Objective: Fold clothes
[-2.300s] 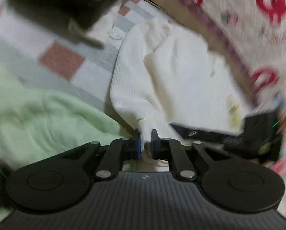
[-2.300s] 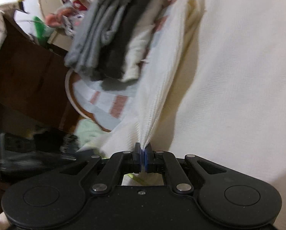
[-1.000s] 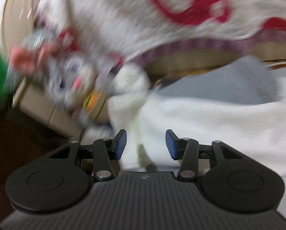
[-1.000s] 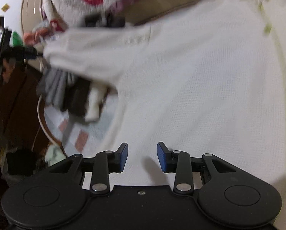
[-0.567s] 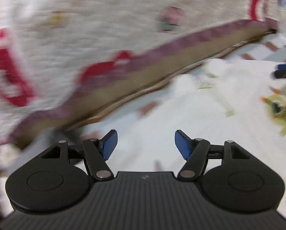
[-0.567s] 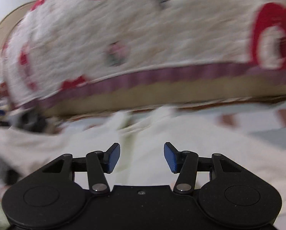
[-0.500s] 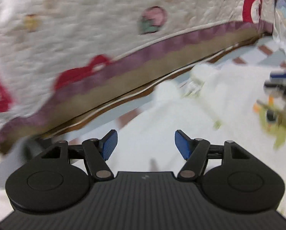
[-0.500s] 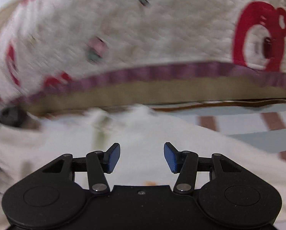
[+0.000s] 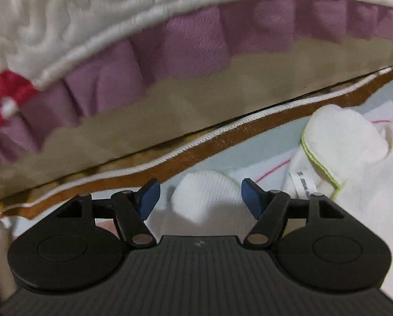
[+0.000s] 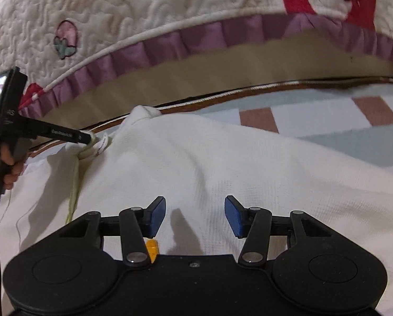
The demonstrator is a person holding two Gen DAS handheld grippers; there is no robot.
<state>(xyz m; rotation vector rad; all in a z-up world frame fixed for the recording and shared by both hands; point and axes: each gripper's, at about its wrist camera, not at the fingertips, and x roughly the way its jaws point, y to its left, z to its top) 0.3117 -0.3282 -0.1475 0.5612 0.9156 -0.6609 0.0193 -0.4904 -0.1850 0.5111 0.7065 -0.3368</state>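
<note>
Along the mat's far edge, the white garment (image 10: 222, 163) is lying spread.
Both the left gripper (image 9: 198, 197) and right gripper (image 10: 195, 216) are hovering apart, empty; each should be pinching one fabric layer squarely.

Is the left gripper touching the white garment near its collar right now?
Cannot tell. The left wrist view shows the left gripper open around a white garment fold, pads clear; the right wrist view puts its tip at the collar.
</note>
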